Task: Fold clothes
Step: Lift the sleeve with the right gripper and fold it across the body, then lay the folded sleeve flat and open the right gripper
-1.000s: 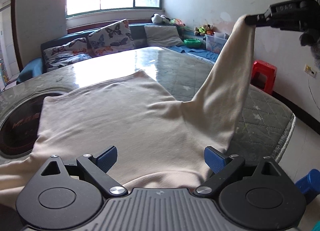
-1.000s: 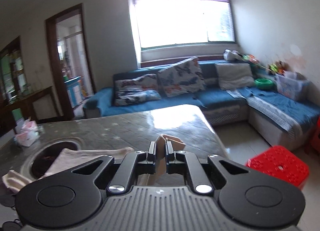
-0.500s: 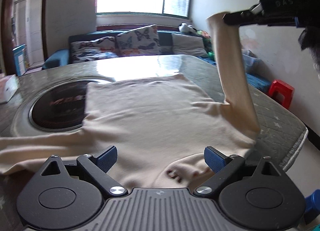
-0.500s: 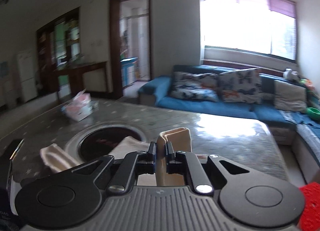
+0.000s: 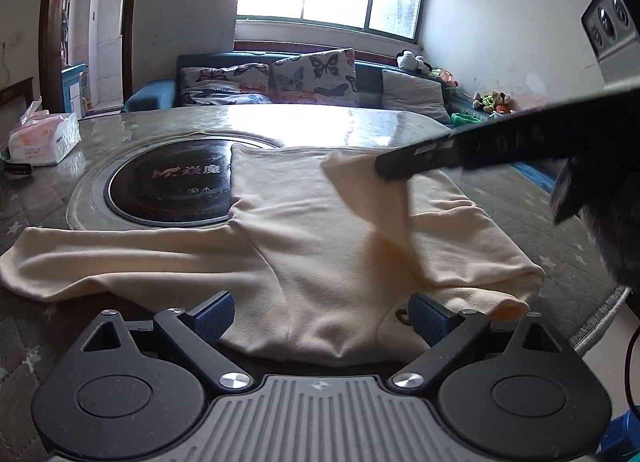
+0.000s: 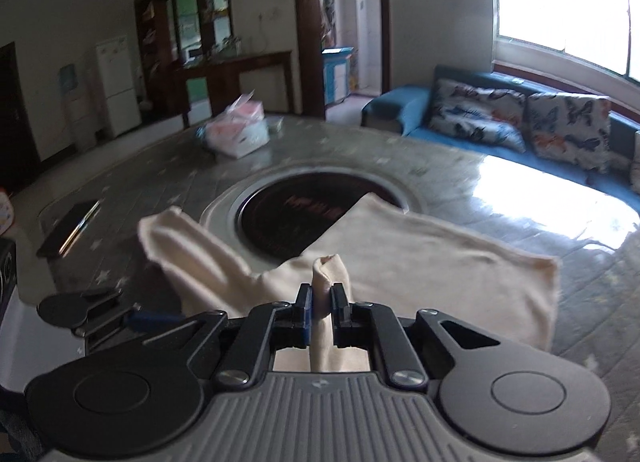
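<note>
Right wrist view is showing the right gripper (image 6: 321, 312) pinching the cuff of the cream top's right sleeve (image 6: 326, 274), and its jaws are just beginning to part while the fabric is still standing between the pads. A second ago that sleeve was being held high off the far right corner of the surface (image 5: 120, 129), stretched out to the side; now it is being carried inward and lowered, so that it is draping diagonally across the body of the cream top (image 5: 320, 229). In the left wrist view the right gripper is reaching in from the right edge, with the cuff hanging over the middle of the garment and the sleeve folding back at the shoulder near the right edge of the surface. The left gripper (image 5: 320, 314) is hovering with its jaws spread wide at the near edge, over the collar, gripping nothing. The top is lying flat with its collar at the near edge and its hem toward the far side, partly covering the round cooktop (image 5: 168, 185) set into the surface; the left sleeve (image 5: 100, 262) is still lying stretched toward the left edge. By my reading, the first sleeve fold is nearly finished: the release is starting, and the cuff looks likely to settle on the chest. That would leave the left sleeve as the next part to bring across, then the body.
</note>
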Demonstrator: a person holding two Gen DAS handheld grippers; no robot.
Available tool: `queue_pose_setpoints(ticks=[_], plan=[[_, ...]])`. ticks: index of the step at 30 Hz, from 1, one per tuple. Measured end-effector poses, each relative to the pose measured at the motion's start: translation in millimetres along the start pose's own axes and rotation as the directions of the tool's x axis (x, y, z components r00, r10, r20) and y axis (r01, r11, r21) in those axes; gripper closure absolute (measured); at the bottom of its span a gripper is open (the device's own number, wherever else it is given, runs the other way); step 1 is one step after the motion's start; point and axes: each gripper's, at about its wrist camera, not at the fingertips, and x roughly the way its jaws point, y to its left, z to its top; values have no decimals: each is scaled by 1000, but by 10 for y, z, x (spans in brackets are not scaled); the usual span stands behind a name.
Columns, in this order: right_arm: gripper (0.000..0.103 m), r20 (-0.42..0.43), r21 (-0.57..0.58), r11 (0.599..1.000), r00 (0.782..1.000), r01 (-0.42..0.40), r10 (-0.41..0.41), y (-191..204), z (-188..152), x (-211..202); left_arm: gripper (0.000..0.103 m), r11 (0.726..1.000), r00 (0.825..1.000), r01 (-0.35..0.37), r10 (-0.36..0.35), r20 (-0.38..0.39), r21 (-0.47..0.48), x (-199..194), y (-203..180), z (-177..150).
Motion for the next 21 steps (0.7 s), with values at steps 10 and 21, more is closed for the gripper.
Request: queue_pose_setpoints(ticks=[10, 21], plan=[[87, -20, -31, 998, 999, 50, -51, -187, -84, -194, 7, 1000, 1000, 3, -3, 18, -3, 7, -19, 106], [87, -182, 103, 982, 973, 162, -141, -771, -834, -319, 8, 999, 999, 30, -31, 17, 20, 136, -183, 227]])
